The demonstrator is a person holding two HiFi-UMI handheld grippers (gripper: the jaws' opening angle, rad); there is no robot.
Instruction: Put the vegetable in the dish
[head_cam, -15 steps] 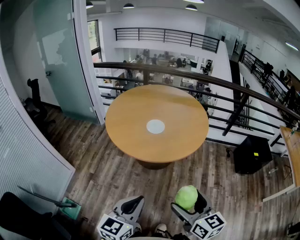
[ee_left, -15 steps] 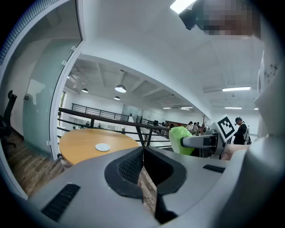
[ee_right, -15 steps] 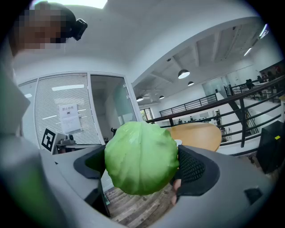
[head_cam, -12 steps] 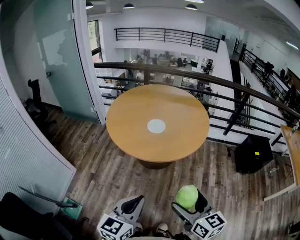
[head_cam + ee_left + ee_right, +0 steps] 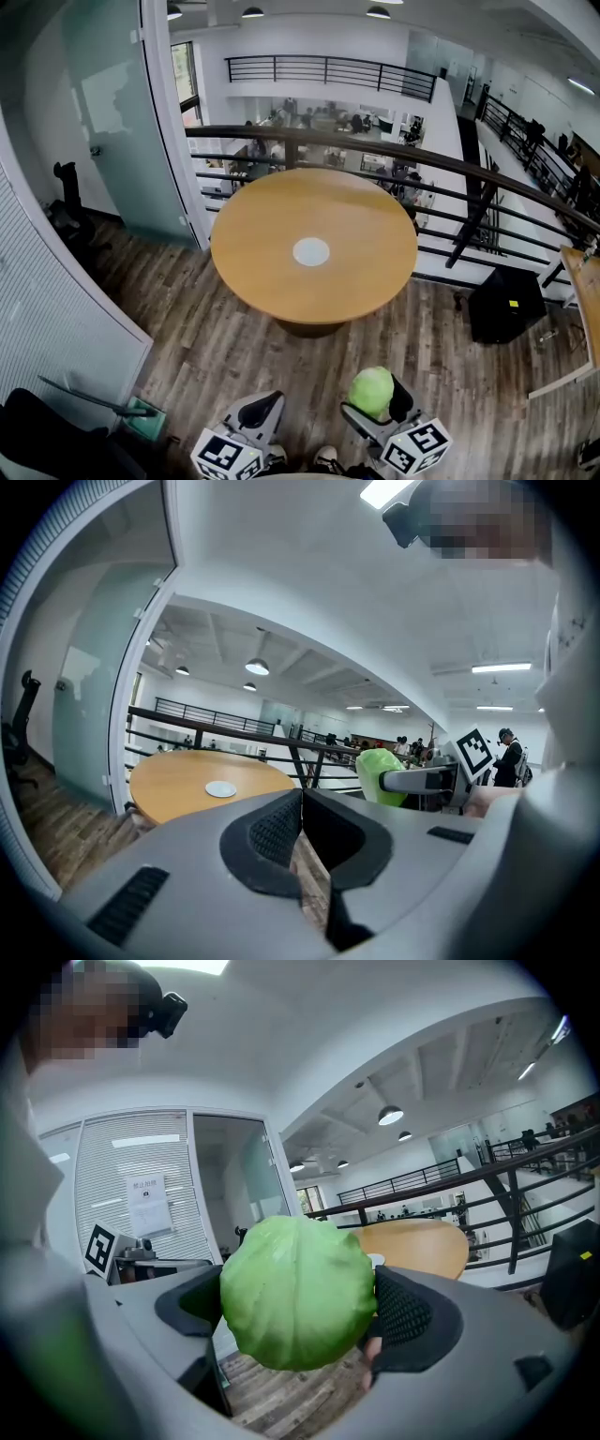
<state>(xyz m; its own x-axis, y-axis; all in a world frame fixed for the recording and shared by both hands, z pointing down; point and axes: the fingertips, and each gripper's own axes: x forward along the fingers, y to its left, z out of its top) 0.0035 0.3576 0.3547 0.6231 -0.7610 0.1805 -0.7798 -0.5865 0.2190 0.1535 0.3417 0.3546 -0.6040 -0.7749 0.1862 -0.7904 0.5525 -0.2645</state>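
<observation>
A round green cabbage (image 5: 372,391) is clamped between the wide-set jaws of my right gripper (image 5: 376,405), low in the head view over the wooden floor. In the right gripper view the cabbage (image 5: 297,1290) fills the gap between both pads. My left gripper (image 5: 263,409) hangs beside it, its jaws pressed together on nothing; its own view shows the closed pads (image 5: 272,829) and the cabbage (image 5: 382,775) off to the right. A small white dish (image 5: 311,251) lies at the middle of the round wooden table (image 5: 253,234), well ahead of both grippers.
A dark railing (image 5: 487,178) curves behind the table above an open office level. A glass partition (image 5: 112,103) stands at the left, with a white slatted wall (image 5: 47,319) nearer. A black box (image 5: 506,307) sits on the floor at the right. A desk corner (image 5: 589,291) shows at the right edge.
The view has shifted slightly; both grippers hold about the same place, the cabbage still gripped in the right one.
</observation>
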